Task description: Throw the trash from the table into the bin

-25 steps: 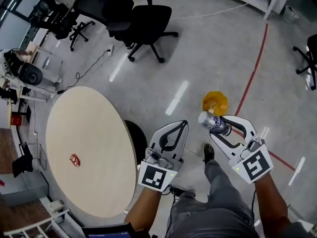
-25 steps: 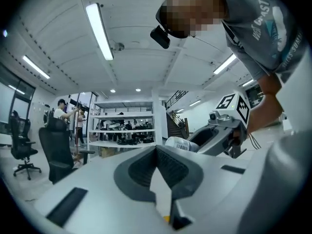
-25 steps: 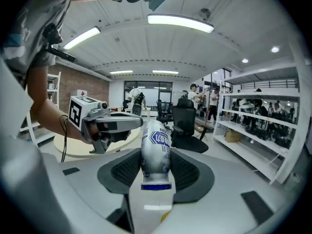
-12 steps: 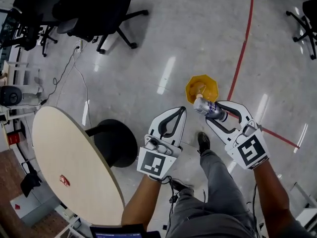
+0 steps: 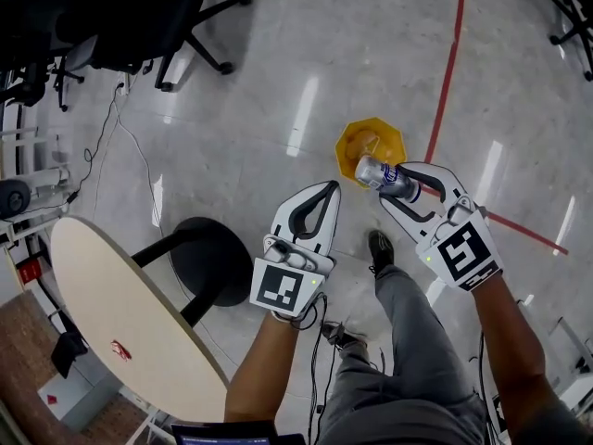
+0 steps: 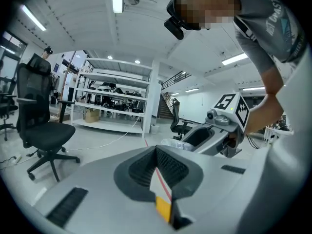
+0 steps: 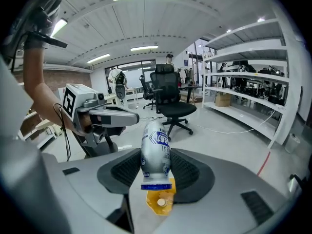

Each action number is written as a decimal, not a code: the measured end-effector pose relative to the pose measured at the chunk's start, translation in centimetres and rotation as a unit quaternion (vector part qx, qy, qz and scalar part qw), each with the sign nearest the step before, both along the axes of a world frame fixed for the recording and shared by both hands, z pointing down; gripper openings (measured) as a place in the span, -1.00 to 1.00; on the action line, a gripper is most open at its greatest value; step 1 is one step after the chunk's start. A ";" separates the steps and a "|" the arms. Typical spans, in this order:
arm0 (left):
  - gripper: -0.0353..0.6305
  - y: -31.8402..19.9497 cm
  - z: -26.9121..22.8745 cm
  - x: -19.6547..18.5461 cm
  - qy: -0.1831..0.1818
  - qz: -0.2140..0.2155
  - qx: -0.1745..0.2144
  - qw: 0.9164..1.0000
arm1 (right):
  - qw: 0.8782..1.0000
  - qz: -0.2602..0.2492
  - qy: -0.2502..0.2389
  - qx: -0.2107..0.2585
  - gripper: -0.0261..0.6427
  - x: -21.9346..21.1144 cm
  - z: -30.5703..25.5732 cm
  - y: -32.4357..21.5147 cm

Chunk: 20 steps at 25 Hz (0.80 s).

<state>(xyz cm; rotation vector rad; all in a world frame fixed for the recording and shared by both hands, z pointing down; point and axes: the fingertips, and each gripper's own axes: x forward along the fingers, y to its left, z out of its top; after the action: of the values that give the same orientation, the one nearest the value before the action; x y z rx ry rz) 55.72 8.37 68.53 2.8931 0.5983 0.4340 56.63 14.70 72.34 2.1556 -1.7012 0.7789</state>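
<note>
**Head view: bottle clamped above the yellow bin**

Nearest, the left gripper [image 5: 330, 189] has its fingers together with nothing in them. The right gripper [image 5: 393, 184] just beside it has its fingers clamped on a silver bottle [image 5: 374, 171] with a blue label. In the right gripper view the bottle [image 7: 155, 152] points away, blue cap end nearest. Below it, the yellow bin [image 5: 371, 138] stands on the floor, the bottle overlapping its near rim. Off to the left, a red scrap [image 5: 120, 349] lies on the round bench [image 5: 111, 286]. Farther off stands a black office chair [image 5: 148, 12].
</note>
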 end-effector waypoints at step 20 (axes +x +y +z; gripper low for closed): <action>-0.77 -2.5 -8.1 -4.4 0.017 -0.042 0.019 0.999 | 0.997 0.069 0.020 0.015 -0.40 2.2 -5.8 1.4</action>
<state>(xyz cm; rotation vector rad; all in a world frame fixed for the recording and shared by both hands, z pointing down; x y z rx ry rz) 51.32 5.87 60.42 2.9544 0.4758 0.3893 58.80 16.10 66.58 2.3136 -1.5666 0.7456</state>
